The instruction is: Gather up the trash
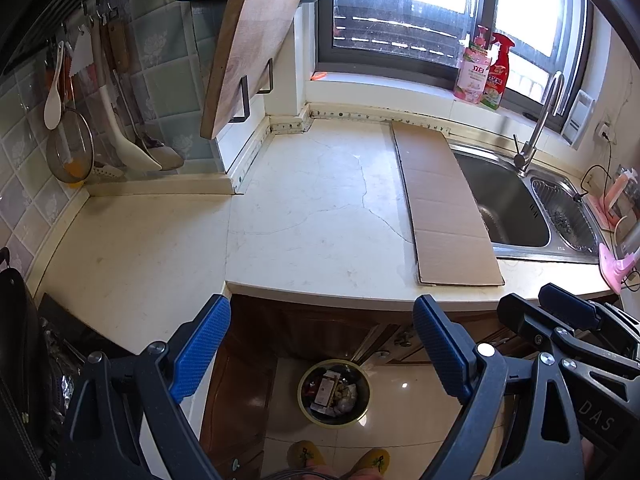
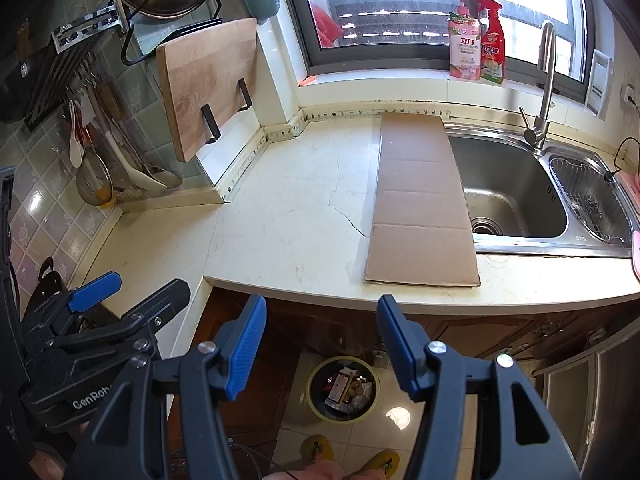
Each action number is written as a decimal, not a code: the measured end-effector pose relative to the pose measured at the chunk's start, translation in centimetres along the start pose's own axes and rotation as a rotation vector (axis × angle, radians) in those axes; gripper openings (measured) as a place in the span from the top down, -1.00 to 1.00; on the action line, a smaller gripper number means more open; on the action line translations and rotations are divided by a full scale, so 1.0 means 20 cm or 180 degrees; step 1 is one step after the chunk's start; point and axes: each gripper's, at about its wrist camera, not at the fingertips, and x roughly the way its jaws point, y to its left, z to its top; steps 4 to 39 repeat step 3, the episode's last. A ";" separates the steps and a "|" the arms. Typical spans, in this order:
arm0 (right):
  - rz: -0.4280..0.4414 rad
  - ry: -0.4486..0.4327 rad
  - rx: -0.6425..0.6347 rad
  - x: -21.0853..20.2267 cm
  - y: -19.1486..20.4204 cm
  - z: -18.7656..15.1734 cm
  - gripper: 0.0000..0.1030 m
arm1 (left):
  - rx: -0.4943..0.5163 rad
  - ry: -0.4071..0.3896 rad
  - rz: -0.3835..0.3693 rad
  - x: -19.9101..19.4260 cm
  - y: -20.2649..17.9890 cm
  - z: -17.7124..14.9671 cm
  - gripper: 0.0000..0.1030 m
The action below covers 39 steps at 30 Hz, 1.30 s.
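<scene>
Below the counter (image 1: 320, 220), full trash bin (image 1: 334, 393).

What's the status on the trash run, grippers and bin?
Left gripper open, empty; right gripper open, empty. Trash bin on floor below counter edge, already holds trash. Cardboard sheet flat on counter beside sink, untouched. Nothing blocking.
</scene>
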 end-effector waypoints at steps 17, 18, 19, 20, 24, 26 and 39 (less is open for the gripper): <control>-0.0003 0.0014 0.0000 0.01 0.01 0.00 -0.13 | -0.0001 0.0021 -0.0004 0.01 0.02 0.00 -0.77; -0.0003 0.0014 0.0000 0.01 0.01 0.00 -0.13 | -0.0001 0.0021 -0.0004 0.01 0.02 0.00 -0.77; -0.0003 0.0014 0.0000 0.01 0.01 0.00 -0.13 | -0.0001 0.0021 -0.0004 0.01 0.02 0.00 -0.77; -0.0003 0.0014 0.0000 0.01 0.01 0.00 -0.13 | -0.0001 0.0021 -0.0004 0.01 0.02 0.00 -0.77; -0.0003 0.0014 0.0000 0.01 0.01 0.00 -0.13 | -0.0001 0.0021 -0.0004 0.01 0.02 0.00 -0.77; -0.0003 0.0014 0.0000 0.01 0.01 0.00 -0.13 | -0.0001 0.0021 -0.0004 0.01 0.02 0.00 -0.77; -0.0003 0.0014 0.0000 0.01 0.01 0.00 -0.13 | -0.0001 0.0021 -0.0004 0.01 0.02 0.00 -0.77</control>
